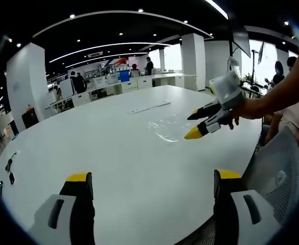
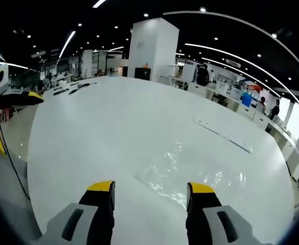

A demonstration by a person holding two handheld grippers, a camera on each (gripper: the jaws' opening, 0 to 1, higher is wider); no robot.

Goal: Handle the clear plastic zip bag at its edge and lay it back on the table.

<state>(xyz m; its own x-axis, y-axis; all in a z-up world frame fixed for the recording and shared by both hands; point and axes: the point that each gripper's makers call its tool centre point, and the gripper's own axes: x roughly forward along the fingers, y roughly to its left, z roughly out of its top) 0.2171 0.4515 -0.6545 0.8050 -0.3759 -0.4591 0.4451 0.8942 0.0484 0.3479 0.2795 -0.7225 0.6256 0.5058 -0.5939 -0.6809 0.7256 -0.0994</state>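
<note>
Bag [image 2: 193,171] edges faint between right tongs [image 2: 150,191]

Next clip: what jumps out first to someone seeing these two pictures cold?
The big white table dominates both views. On it lies the clear plastic zip bag, flat and glinting just ahead of the right gripper, whose yellow-tipped fingers are open. In the left gripper view, that same gripper hovers by the bag, held by a hand.

A broad white worktop [image 1: 114,148] fills the foreground. A thin white strip [image 1: 148,106] lies flat on its far part (its make cannot be told). A grey mesh chair back [image 1: 277,176] stands at one edge. White pillars [image 2: 153,48] and distant desks [image 1: 154,79] stand behind.
</note>
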